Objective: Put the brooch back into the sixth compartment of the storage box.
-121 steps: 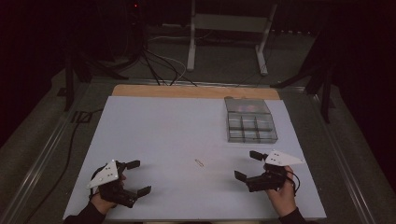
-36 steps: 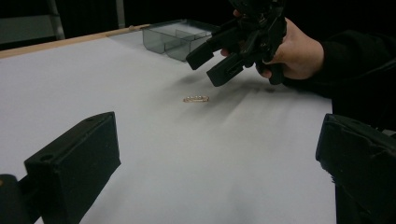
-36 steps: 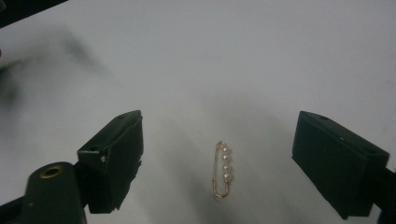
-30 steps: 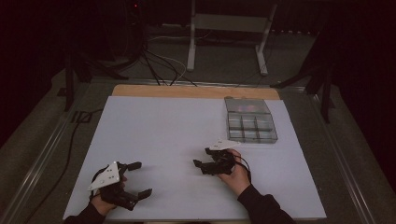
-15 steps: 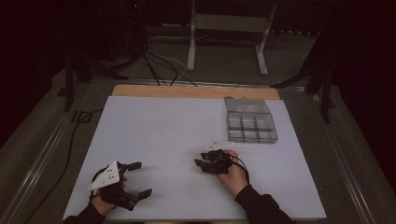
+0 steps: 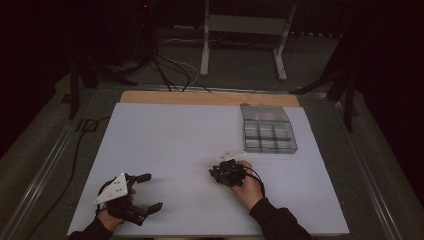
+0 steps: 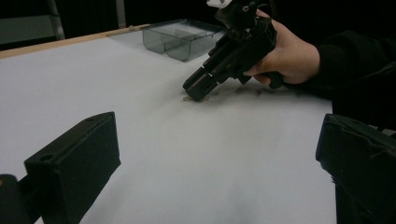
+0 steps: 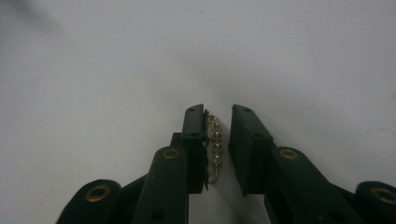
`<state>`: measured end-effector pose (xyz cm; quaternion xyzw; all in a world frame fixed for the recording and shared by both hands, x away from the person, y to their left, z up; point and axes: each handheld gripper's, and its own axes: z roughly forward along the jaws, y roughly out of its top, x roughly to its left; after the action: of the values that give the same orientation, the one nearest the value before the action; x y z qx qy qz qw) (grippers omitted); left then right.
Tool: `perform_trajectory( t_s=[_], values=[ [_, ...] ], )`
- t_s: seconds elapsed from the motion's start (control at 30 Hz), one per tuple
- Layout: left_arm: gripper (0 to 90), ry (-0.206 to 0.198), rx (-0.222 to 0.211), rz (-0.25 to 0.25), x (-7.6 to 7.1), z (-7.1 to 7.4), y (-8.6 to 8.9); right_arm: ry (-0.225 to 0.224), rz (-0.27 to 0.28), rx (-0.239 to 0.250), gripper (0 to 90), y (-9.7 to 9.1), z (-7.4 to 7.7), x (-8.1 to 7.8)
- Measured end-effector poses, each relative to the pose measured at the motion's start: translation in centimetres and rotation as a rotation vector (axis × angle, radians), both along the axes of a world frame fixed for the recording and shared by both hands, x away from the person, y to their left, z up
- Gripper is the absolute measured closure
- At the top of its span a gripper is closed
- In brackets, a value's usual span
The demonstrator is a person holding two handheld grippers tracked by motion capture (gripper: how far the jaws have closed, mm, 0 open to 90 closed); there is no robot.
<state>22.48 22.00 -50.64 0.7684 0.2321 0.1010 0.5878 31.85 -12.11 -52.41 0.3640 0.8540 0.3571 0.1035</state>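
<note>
The white worktop [image 6: 165,150] carries a clear compartment box [image 6: 267,131] at its far right, and the left tongs [image 6: 146,191] rest near the front left corner with jaws wide apart and nothing between them. Nearer the middle, the right tongs [image 8: 218,140] tilt nose-down onto the sheet, their jaws just closing around a small string of beads [image 8: 215,142] lying flat, one pad touching it and a gap at the other. The string is thin and low, so I judge it could slip out or get pushed along the sheet if the tips ride above it.

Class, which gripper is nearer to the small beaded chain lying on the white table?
Right. The right gripper has the beaded chain between its jaws, which have just been closing. The left gripper sits far off, near the table's front left.
</note>
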Motion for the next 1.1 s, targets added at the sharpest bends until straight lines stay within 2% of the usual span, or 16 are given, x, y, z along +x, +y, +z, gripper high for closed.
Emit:
perform_trajectory(
  t_s=[0.2, 0.5, 0.8, 1.1],
  values=[
    [1.1, 0.0, 0.002, 0.0, 0.0, 0.0, 0.0, -0.019, -0.005, -0.027, 84.4, 0.1, 0.0, -0.1],
    [1.1, 0.0, -0.002, 0.002, 0.0, 0.0, 0.0, -0.03, 0.017, -0.033, 85.6, 0.3, 0.3, -0.4],
    [1.1, 0.003, -0.001, 0.001, 0.0, 0.0, 0.0, -0.045, 0.031, -0.017, 85.8, 0.1, 1.6, -0.6],
    [1.1, 0.003, 0.002, 0.002, 0.0, 0.0, 0.0, -0.047, 0.04, -0.02, 85.8, -0.2, 2.2, -0.9]
  ],
)
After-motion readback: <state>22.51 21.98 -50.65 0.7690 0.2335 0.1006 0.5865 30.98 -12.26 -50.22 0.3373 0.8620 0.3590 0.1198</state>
